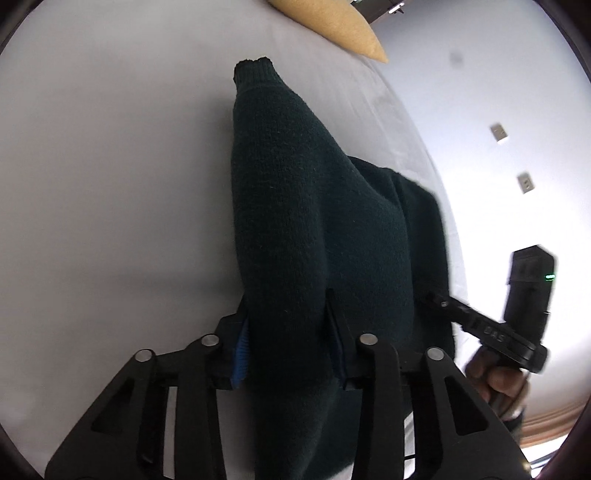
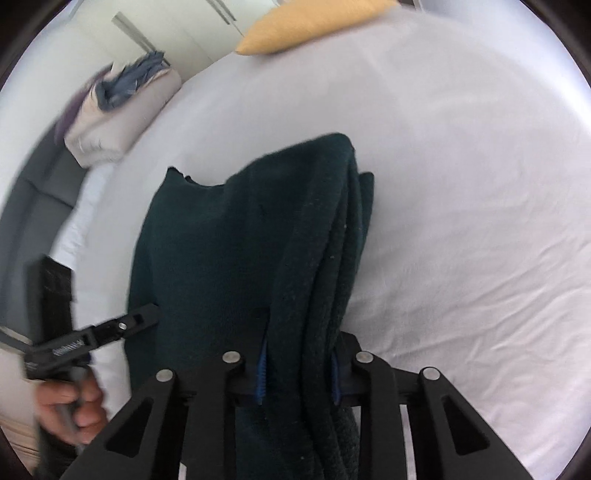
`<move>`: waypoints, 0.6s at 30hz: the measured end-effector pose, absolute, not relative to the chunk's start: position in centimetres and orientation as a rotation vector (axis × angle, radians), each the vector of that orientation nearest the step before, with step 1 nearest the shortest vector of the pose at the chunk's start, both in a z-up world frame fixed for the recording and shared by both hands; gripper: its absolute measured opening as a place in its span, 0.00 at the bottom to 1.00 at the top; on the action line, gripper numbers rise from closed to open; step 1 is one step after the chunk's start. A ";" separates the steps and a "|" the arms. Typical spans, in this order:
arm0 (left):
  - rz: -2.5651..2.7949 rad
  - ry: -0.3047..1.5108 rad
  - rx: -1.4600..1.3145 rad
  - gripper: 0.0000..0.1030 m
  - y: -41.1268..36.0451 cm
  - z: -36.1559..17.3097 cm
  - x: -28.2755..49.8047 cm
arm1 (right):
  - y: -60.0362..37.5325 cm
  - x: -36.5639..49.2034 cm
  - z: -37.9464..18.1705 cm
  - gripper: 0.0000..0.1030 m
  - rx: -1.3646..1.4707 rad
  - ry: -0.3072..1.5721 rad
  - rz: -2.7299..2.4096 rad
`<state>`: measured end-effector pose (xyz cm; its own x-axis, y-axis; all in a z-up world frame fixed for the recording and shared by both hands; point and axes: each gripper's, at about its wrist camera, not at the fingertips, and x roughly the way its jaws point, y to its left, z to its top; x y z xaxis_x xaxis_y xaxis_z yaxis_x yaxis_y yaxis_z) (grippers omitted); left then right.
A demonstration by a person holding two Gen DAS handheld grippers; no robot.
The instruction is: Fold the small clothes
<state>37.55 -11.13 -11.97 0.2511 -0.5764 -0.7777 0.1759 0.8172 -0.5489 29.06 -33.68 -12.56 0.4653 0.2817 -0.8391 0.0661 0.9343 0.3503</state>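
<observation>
A dark green knit sweater [image 1: 303,206] hangs over the white bed sheet [image 1: 110,166], held up by both grippers. My left gripper [image 1: 290,347] is shut on a thick fold of it, the ribbed cuff of a sleeve pointing away at the far end. My right gripper [image 2: 299,373] is shut on a bunched edge of the same sweater [image 2: 229,251], several layers squeezed between the blue pads. Each gripper shows in the other's view: the right one [image 1: 443,304] at the sweater's right edge, the left one [image 2: 147,314] at its left edge.
A yellow pillow [image 1: 332,26] lies at the head of the bed, also in the right wrist view [image 2: 306,26]. A beige bundle with blue and purple clothes [image 2: 118,107] sits beside the bed. Wall sockets [image 1: 498,133] show on the white wall.
</observation>
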 end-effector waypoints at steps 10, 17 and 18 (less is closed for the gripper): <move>-0.397 1.085 -0.203 0.26 -9.5 -4.4 30.1 | -24.5 23.3 -6.3 0.24 0.166 0.996 0.163; -0.338 1.069 -0.172 0.26 -5.3 -4.0 25.7 | -18.0 19.1 -6.8 0.23 0.078 0.974 0.189; -0.331 1.066 -0.175 0.26 -4.3 -4.3 25.2 | -17.5 18.9 -7.2 0.23 0.091 0.979 0.199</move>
